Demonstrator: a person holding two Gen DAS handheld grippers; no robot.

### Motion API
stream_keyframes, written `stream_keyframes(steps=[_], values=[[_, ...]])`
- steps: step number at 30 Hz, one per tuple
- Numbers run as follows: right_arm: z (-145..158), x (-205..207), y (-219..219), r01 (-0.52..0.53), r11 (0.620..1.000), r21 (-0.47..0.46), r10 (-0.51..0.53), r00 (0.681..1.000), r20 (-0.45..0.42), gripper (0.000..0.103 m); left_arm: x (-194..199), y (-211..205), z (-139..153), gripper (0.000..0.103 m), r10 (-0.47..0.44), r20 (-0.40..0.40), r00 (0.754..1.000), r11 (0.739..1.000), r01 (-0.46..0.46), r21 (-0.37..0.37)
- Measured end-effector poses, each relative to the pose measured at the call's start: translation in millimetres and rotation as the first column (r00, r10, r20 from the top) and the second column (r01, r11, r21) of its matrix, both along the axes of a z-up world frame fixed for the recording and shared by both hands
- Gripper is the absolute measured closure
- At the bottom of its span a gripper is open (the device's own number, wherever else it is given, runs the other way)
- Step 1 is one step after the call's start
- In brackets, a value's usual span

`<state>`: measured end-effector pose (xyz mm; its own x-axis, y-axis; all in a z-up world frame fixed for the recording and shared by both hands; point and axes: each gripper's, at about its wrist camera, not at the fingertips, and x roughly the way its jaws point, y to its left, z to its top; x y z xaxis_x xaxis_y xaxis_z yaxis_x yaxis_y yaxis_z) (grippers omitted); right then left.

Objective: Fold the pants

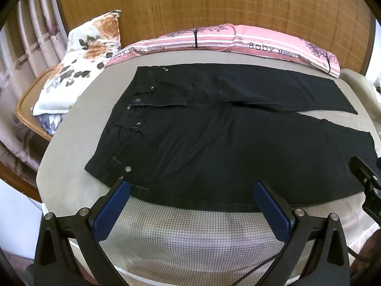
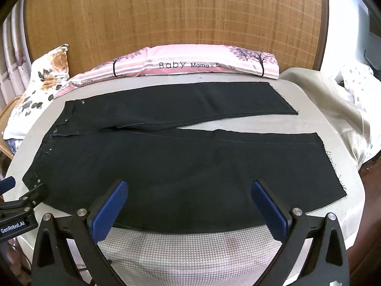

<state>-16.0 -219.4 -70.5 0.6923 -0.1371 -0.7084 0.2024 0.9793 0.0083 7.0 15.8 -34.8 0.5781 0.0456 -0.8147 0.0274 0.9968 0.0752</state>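
Black pants (image 1: 214, 147) lie flat on the bed, waistband to the left, both legs running right with a narrow gap between them; they also show in the right wrist view (image 2: 181, 166). My left gripper (image 1: 191, 186) is open and empty, its blue pads (image 1: 114, 207) hovering over the near edge of the pants by the waistband side. My right gripper (image 2: 189, 184) is open and empty over the near leg's edge. The right gripper shows at the left wrist view's right edge (image 1: 366, 178); the left gripper shows at the right wrist view's left edge (image 2: 21, 202).
The bed has a beige checked cover (image 1: 190, 238). Pink "Baby" pillows (image 2: 190, 63) lie along the wooden headboard (image 2: 166, 12). A floral pillow (image 1: 81, 66) sits far left over a wicker chair (image 1: 26, 104). A cream blanket (image 2: 333, 109) is bunched at the right.
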Motion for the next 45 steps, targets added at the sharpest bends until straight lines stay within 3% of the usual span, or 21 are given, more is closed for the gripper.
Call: stream_keyframes(steps=[20, 28, 37, 42, 45], values=[[-6.6, 0.6, -1.7, 0.004, 1.000, -0.008, -0.004, 1.000, -0.019, 0.000, 3.0, 1.7, -3.8, 0.000, 0.003, -0.005, 1.000, 1.000, -0.003, -0.004], [-8.9, 7.7, -10.0, 0.001, 0.999, 0.045, 0.000, 1.000, -0.025, 0.000, 17.4, 7.5, 0.2, 0.000, 0.007, 0.009, 1.000, 1.000, -0.007, -0.024], [-12.4, 47.8, -28.9, -0.045, 0.970, 0.237, 0.076, 0.990, -0.122, 0.000, 79.7, 56.0, 15.6, 0.000, 0.050, 0.017, 0.999, 0.996, -0.049, -0.071], [-6.3, 82.6, -20.1, -0.075, 0.980, 0.183, 0.101, 0.986, -0.135, 0.000, 140.4, 111.0, 24.5, 0.001, 0.106, 0.014, 0.994, 0.982, -0.102, -0.157], [-5.4, 107.2, -19.0, -0.092, 0.965, 0.245, 0.132, 0.980, -0.150, 0.000, 177.5, 136.9, 23.4, 0.005, 0.128, 0.001, 0.992, 0.973, -0.125, -0.192]])
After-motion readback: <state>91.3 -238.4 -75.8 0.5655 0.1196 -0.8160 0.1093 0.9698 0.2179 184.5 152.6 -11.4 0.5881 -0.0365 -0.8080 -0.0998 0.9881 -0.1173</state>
